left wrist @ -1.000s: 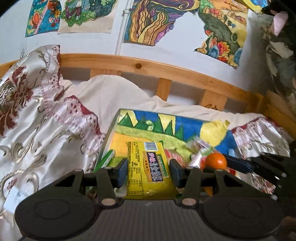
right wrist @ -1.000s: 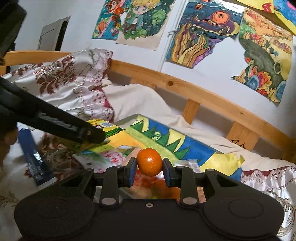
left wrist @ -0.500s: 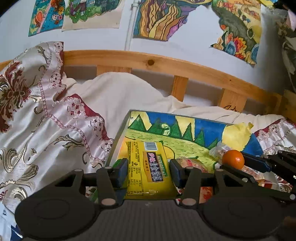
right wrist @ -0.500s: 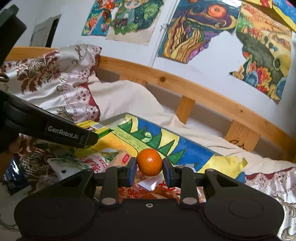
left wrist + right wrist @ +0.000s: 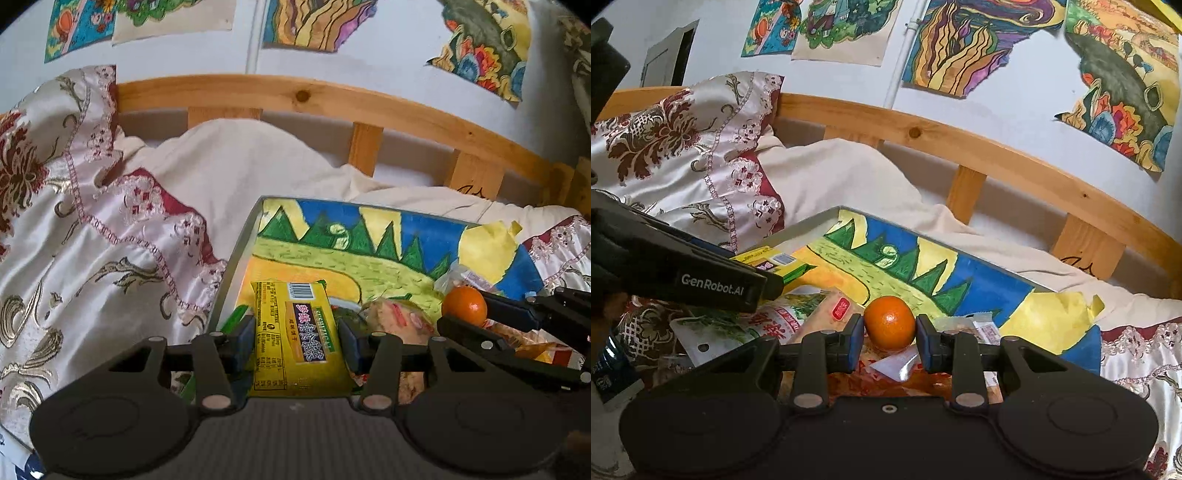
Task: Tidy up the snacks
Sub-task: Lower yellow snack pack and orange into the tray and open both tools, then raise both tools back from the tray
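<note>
My left gripper (image 5: 297,341) is shut on a yellow snack packet (image 5: 295,332) with a barcode and holds it over the near left part of a tray (image 5: 240,251) lined with a colourful drawing. My right gripper (image 5: 889,334) is shut on a small orange (image 5: 889,323) and holds it over the tray's near edge (image 5: 812,218). The orange (image 5: 464,305) and the right gripper (image 5: 476,317) show at the right of the left wrist view. The left gripper (image 5: 764,284) and its yellow packet (image 5: 764,258) show at the left of the right wrist view. Several snack packets (image 5: 798,317) lie on the tray under both grippers.
The tray lies on a bed with a cream blanket (image 5: 229,166) and a patterned satin quilt (image 5: 74,221). A wooden bed rail (image 5: 332,99) runs behind, under a wall with drawings. A dark blue packet (image 5: 609,365) lies at the left on the quilt.
Both grippers have moved forward toward the tray and keep their hold. The tray and bed rail look closer now. The orange sits lower over the packets.
</note>
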A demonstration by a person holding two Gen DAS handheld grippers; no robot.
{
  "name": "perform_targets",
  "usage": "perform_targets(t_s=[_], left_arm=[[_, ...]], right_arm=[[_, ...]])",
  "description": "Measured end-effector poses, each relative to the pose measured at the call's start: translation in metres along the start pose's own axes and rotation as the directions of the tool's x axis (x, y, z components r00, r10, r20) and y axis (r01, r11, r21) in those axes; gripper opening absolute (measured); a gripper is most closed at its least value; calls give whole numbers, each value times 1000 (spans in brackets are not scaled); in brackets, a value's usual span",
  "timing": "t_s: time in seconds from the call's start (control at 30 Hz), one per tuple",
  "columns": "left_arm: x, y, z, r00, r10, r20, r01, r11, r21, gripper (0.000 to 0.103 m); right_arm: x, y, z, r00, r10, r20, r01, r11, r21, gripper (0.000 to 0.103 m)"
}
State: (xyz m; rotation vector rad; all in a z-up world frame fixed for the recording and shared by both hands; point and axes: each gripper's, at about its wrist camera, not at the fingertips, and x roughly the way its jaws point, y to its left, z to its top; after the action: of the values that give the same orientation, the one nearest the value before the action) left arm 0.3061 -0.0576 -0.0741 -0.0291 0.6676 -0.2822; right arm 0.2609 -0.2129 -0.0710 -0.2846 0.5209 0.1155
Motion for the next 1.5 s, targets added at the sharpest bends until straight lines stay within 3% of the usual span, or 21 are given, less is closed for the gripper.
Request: perform_targets(t_s=[0.43, 0.53, 0.8, 1.17, 1.27, 1.5], left_arm=[[9, 2, 1, 998, 5, -66, -5, 1000, 0, 53], [9, 4, 2, 998, 12, -67, -12, 1000, 5, 54], [4, 8, 6, 998, 3, -69, -4, 1000, -14, 62], [-45, 7, 20, 995, 41, 90, -38, 999, -31, 90], [-63, 5, 21, 987, 63, 146, -58, 998, -33, 98], [-110, 1, 13, 967, 66, 246, -62, 998, -27, 102]], right_arm=[[11, 0, 4, 1000, -4, -16, 4, 1000, 5, 34], [11, -1, 5, 1000, -9, -15, 9, 1000, 9, 39], [-2, -3, 11, 999, -43, 15, 43, 999, 12, 65], [-53, -24, 21, 985, -142, 102, 129, 983, 129, 96], [-71, -29, 24, 980, -153, 127, 132, 978, 161, 99], [-119, -37, 20, 971, -175, 165, 135, 964, 231, 102]])
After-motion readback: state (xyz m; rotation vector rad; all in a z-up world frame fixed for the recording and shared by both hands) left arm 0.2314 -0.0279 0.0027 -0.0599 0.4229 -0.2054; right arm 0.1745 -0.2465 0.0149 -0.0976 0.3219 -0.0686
